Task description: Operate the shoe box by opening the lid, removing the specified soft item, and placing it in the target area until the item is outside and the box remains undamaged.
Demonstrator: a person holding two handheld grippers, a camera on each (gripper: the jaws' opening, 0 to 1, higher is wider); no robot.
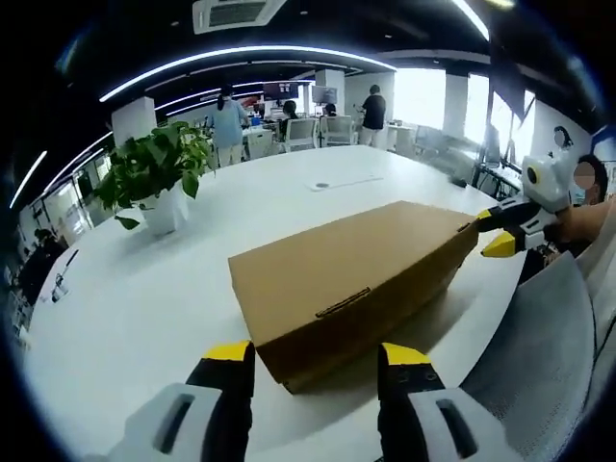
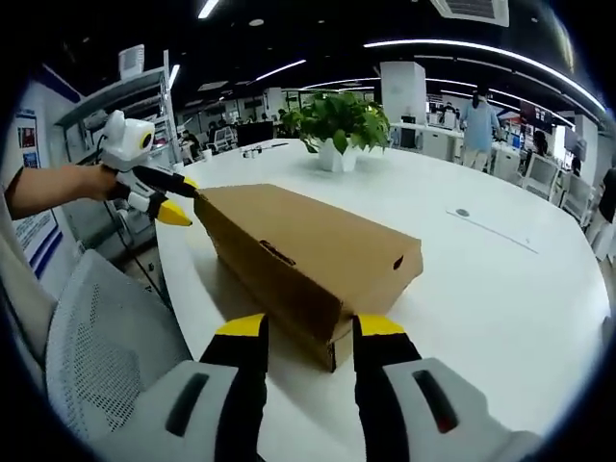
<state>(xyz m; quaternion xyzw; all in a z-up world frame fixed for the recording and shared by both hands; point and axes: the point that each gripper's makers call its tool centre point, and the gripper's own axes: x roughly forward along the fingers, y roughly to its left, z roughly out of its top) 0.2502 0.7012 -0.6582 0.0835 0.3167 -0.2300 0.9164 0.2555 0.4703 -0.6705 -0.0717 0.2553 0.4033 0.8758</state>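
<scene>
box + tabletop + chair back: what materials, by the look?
Shoe box: plain brown cardboard, matte, folded edges and a slot tab showing. Table: smooth white top, faint sheen, probably laminate. Chair back: pale grey with perforated dots, looks like moulded plastic or mesh; can't tell which.

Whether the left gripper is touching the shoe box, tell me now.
Cannot tell. In the right gripper view the left gripper reaches the shoe box at its end edge, but neither contact nor a gap shows plainly.
</scene>
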